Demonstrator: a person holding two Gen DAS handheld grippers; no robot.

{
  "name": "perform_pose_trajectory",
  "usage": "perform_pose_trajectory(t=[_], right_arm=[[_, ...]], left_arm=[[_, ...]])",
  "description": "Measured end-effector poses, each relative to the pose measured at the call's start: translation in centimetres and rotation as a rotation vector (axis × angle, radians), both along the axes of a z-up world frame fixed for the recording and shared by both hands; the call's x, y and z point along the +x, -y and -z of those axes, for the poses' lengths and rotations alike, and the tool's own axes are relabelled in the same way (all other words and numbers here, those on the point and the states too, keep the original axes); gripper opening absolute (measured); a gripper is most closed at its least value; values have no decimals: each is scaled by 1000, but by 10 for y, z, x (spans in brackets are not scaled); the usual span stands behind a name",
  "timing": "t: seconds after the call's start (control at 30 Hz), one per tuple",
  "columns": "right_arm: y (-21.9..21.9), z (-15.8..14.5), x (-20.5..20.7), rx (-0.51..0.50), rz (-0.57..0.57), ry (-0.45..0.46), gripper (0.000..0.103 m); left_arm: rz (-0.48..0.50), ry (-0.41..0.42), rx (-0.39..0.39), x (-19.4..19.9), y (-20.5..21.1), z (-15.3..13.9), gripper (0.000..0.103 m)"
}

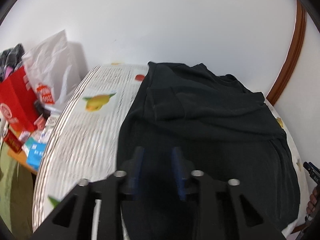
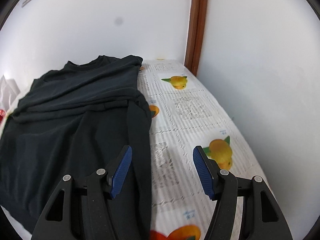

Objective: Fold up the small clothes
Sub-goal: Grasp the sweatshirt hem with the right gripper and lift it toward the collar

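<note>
Covering most of the surface (image 2: 200, 108) is a cloth printed with newsprint text and orange fruit pictures; the surface stands against a white wall (image 2: 100, 20) with a brown wooden trim (image 2: 197, 24) running up in the corner.

Black T-shirt (image 2: 76, 108): lies spread on the surface, neck end toward the wall, hem end toward the cameras. Its upper part is folded across itself in wrinkled layers, and one side is turned inward, forming a long straight edge along the printed cloth in the right wrist view.

Clutter beside the surface, left wrist view: a white plastic bag (image 1: 54, 60), a red box (image 1: 17, 98), and smaller packets below them, blurred.

Right gripper (image 2: 162, 168): jaws set wide apart, holding nothing. The left blue pad (image 2: 122, 172) is over the folded edge of the shirt; the right pad is over the bare printed cloth.

Left gripper (image 1: 158, 172): positioned over the hem end of the shirt, its blue pads (image 1: 177, 174) with a narrow gap showing between them. The frame is blurred and dark there; whether fabric is pinched between them cannot be determined.
</note>
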State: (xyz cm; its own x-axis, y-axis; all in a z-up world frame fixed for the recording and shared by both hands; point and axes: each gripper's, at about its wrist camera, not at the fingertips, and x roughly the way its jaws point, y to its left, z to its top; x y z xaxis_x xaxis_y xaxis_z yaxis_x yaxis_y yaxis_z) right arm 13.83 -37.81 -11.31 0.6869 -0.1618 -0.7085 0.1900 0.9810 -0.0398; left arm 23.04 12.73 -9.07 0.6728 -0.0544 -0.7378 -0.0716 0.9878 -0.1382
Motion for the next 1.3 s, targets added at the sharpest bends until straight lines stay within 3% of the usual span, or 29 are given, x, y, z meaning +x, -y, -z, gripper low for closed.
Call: perform_pose_trajectory(t=[0.07,0.23,0.33,0.4,0.53,0.7,0.83,0.87,0.93,0.97,1.03,1.07,1.1,1.2,1.3], right_arm=[[0,1,-3,40,-4,-15,63],[-7,24,-16,85,-23,-49,71],[-11,44,-28,69,-23,-102,71],[-12,56,-38,115,-37,-113,71],[-19,61,-52,101,-56,-93,71],[-35,64,-54,63,-82,-79,71],[-39,63,-42,91,-18,-90,70],[-40,62,-39,93,-14,-91,67],[-44,62,-35,75,-16,-85,63],[-46,62,-35,67,-23,-79,56],[-51,61,-37,56,-58,-68,36],[-53,61,-38,52,-75,-67,19],[-56,60,-38,51,-98,-70,13],[-55,57,-39,57,-89,-83,9],[-45,47,-47,119,-69,-58,9]], left_arm=[[-14,1,-2,-15,-7,2,39],[-17,-46,-4,-48,-18,25,59],[-4,-97,-30,-64,-21,42,59],[7,-120,-29,-73,-19,50,59],[23,-139,-9,-85,-7,61,59],[12,-100,52,-90,13,64,59],[-1,-94,84,-87,22,65,59],[-13,-91,85,-87,23,66,58],[-19,-85,83,-87,24,65,47],[-12,-84,83,-88,25,65,36],[-2,-89,78,-89,26,64,19],[-1,-94,65,-89,24,63,11],[-4,-98,50,-89,23,63,10],[-15,-95,-6,-94,14,59,9],[12,-37,-30,-108,11,46,9]])
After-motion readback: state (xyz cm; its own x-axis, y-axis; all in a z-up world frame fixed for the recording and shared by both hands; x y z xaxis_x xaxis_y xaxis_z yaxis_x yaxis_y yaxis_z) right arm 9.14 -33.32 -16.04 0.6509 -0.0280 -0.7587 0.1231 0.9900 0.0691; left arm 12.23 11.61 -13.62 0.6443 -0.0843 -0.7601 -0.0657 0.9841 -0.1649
